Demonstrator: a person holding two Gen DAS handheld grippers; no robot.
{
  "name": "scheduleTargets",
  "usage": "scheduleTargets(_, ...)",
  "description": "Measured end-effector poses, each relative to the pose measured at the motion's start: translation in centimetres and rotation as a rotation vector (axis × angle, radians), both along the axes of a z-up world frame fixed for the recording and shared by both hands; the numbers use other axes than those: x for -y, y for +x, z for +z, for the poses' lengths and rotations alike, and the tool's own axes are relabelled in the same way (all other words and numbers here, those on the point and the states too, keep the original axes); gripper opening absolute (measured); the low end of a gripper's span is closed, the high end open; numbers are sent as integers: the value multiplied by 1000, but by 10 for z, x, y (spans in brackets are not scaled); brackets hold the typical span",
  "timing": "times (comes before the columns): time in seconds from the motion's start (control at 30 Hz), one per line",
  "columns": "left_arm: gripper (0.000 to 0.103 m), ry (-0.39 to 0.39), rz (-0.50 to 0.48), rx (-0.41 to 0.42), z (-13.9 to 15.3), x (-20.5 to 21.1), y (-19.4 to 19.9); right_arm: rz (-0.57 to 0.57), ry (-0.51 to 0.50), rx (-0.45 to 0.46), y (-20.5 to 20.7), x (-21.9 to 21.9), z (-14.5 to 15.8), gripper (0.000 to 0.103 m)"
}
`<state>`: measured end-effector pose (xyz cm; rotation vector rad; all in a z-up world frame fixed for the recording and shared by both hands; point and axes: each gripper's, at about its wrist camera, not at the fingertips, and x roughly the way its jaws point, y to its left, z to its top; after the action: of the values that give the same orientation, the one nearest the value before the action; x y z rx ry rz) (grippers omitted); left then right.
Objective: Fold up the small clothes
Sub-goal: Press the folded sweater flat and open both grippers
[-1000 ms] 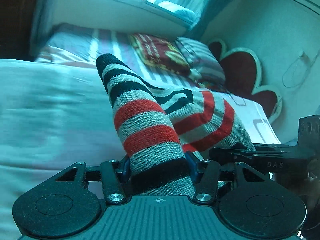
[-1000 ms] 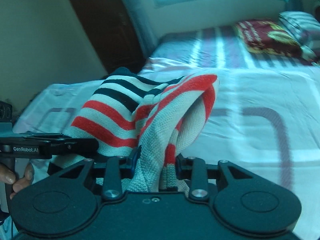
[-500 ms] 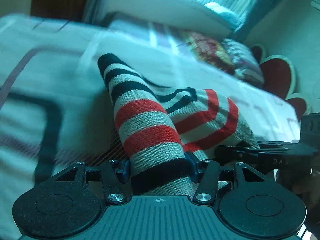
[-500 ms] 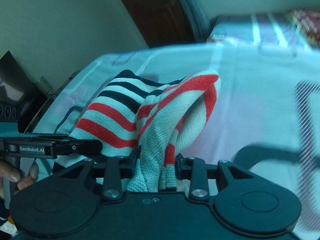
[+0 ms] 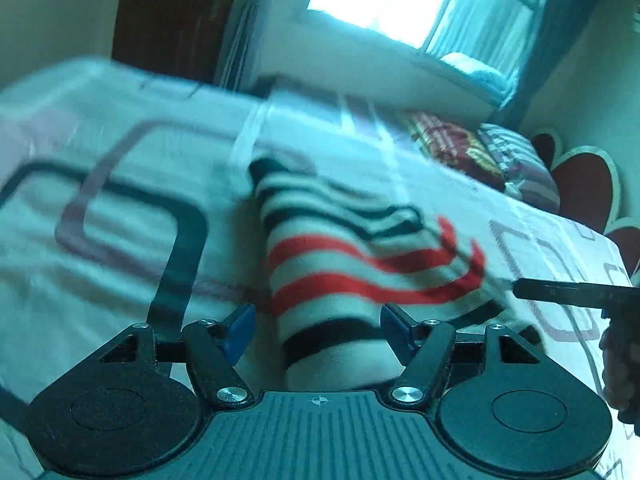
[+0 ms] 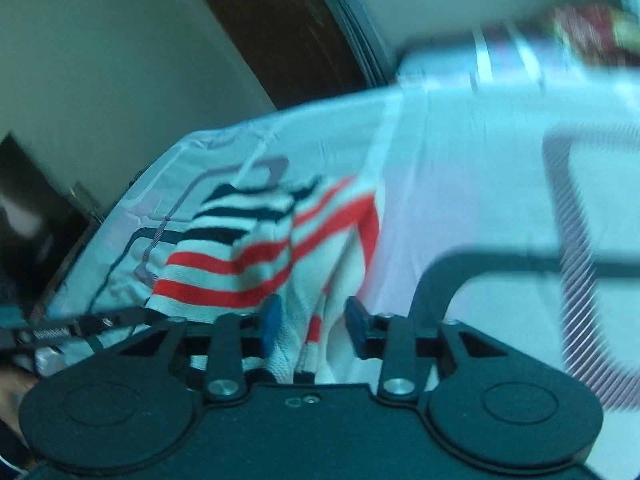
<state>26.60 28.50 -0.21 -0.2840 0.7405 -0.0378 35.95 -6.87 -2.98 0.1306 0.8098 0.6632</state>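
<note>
Knitted garment [image 5: 332, 280]: pale grey ground with horizontal red and black stripes, a black band near its lower edge. Bedsheet [image 5: 120, 264]: white, printed with rounded rectangular outlines in black and muted mauve, some hatched; pillow [image 5: 448, 140] dark red with yellow-green motifs, and a second pillow [image 5: 520, 160] striped. Both grippers black, fingers [image 5: 240, 332] faced with blue pads.
</note>
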Motion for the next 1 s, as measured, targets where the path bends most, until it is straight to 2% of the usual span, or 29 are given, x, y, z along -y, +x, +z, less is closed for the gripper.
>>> scheduleTargets(0.03,68,12,-21,16,4,7,6,23,-19,31,-1,-8,3,31)
scheduleTargets(0.1,68,57,-58,9,9,17,18,70,-68,31,5,-29,1,28)
scheduleTargets(0.2,68,166,-96,-84,-10,41,39,68,-180,4,14,-43,-16,23)
scheduleTargets(0.27,68,231,-100,-90,-21,49,41,45,-167,-1,18,-41,-28,21)
scheduleTargets(0.37,68,228,-84,-67,-13,51,33,22,-167,0,16,-37,-22,19)
scheduleTargets(0.47,68,260,-69,-30,-4,50,6,10,-145,59,-9,-32,-11,14)
scheduleTargets(0.53,68,287,-54,-13,-2,51,-11,57,-145,115,-31,-34,-7,14)
scheduleTargets(0.6,68,277,-40,-3,-3,50,-22,114,-169,158,-50,-43,-8,14)
scheduleTargets(0.67,68,265,-32,-16,-7,49,-29,147,-251,195,-59,-54,-13,13)
scheduleTargets(0.7,68,254,-27,-23,-10,48,-30,136,-307,195,-58,-58,-20,6)
scheduleTargets(0.73,68,237,-24,-27,-14,46,-31,126,-336,196,-57,-59,-25,4)
scheduleTargets(1.0,68,196,-11,-28,-28,41,-46,107,-343,202,-57,-52,-30,4)
